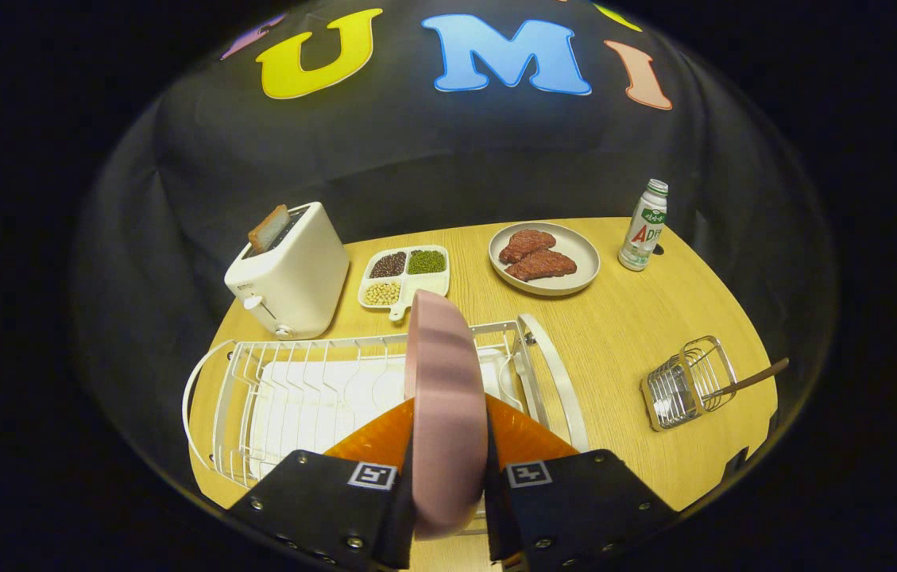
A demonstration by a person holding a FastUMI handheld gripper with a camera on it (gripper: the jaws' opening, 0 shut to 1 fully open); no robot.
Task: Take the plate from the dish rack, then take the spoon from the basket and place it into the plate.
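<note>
Two fingers of your gripper (448,469) clamp the pink plate (444,397) on edge, upright above the dish rack (297,389). Lift it clear of the wires, then lay it flat on the worktop (615,326) near the basket (686,383).

Ahead of me stands the booth's wall (432,159), a black cloth hanging in soft folds and closing in behind the desk (615,318) on both sides. The desk is pale yellow wood with a fine, straight grain, its top smooth and matte. Light falls from above and lands evenly on the wood, so things standing there cast only short, faint shadows. The cloth takes almost none of it and stays dim, darkest low down where it meets the desk's far edge.
</note>
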